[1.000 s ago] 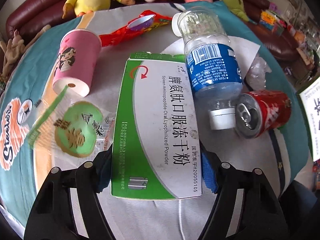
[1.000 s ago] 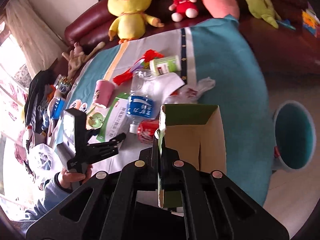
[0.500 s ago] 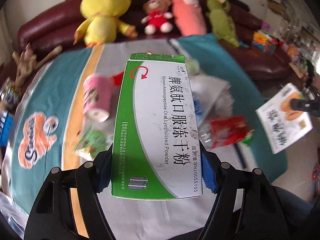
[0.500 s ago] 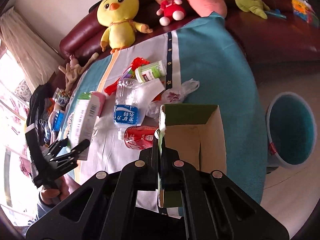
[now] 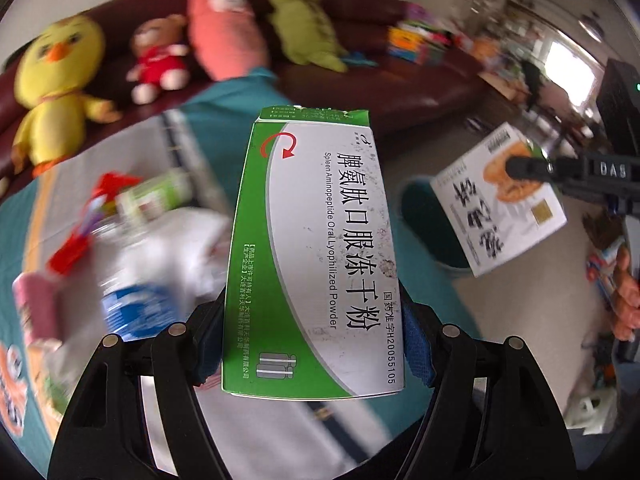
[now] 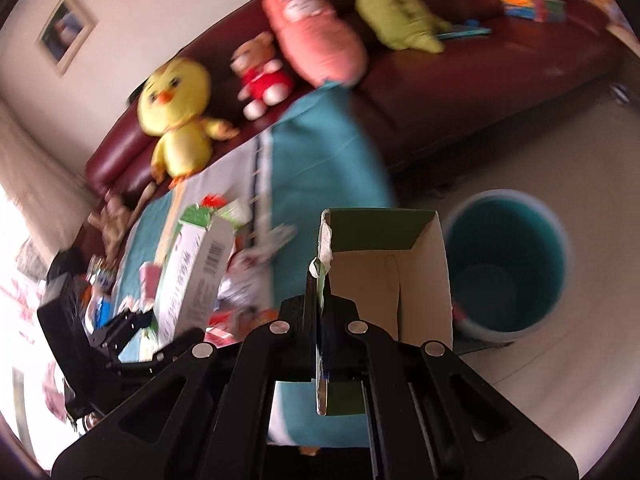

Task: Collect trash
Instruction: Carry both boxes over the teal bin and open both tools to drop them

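We record a dark red leather sofa (image 6: 460, 92) along the wall, carrying a row of plush toys: a yellow chick (image 6: 176, 112), a small bear in red (image 5: 158, 60), a pink figure (image 6: 316, 44) and a green one (image 5: 304, 28). Before it stands the table (image 6: 316, 160) under a teal and white cloth, strewn with blurred litter: a clear plastic bottle with blue label (image 5: 132, 304), a pink paper cup (image 5: 38, 308), a red wrapper (image 5: 80, 236). On the floor beside the table sits a round teal bin (image 6: 516, 264), open-topped, nothing blocking its mouth. The left hand-held gripper (image 5: 312, 336) is clamped across the width of a flat green-and-white medicine carton (image 5: 316, 256), lifted above the table. The right hand-held gripper (image 6: 320, 312) is pinched tight on one wall of an open cardboard box (image 6: 384, 280), green outside, plain inside, held beside the bin.
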The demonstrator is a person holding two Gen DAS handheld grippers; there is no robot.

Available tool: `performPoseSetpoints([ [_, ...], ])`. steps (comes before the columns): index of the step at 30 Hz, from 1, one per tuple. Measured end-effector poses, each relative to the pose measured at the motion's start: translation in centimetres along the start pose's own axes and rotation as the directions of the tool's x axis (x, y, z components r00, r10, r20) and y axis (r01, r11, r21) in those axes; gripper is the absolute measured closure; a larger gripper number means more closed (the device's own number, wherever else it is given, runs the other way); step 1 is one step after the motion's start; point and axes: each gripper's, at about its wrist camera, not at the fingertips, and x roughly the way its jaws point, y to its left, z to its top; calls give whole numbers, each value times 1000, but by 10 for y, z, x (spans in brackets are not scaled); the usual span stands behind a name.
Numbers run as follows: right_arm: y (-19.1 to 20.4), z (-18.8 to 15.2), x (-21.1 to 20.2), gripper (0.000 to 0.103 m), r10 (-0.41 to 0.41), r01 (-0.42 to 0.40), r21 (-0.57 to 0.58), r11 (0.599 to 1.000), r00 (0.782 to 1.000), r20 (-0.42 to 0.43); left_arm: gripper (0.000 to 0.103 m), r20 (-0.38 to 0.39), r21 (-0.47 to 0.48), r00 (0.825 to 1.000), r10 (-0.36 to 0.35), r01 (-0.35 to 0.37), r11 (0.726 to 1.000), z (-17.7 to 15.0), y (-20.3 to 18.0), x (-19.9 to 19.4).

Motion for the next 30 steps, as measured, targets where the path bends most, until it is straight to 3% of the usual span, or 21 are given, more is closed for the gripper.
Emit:
performPoseSetpoints([
  [10,-120,29,-16,101,-132,121,152,981,989,65,30,-164,154,982,-88,114,982,57,-104,106],
  [16,-175,37,9,101,-163,157,187,970,987,15,30,-291,212,953,-84,150,966,80,-151,182],
  [21,-203,38,40,101,-195,200,196,960,980,-46,30,-383,245,922,-59,163,956,89,-173,235],
  [25,-214,40,61,101,-199,213,200,956,976,-89,29,-417,257,908,-48,169,951,93,-179,256],
  [28,-221,39,71,101,-198,218,206,954,974,-109,28,-419,268,907,-40,166,949,95,-183,262],
  [30,-222,38,75,101,-202,224,202,954,972,-121,21,-417,259,907,-50,171,951,97,-181,261],
])
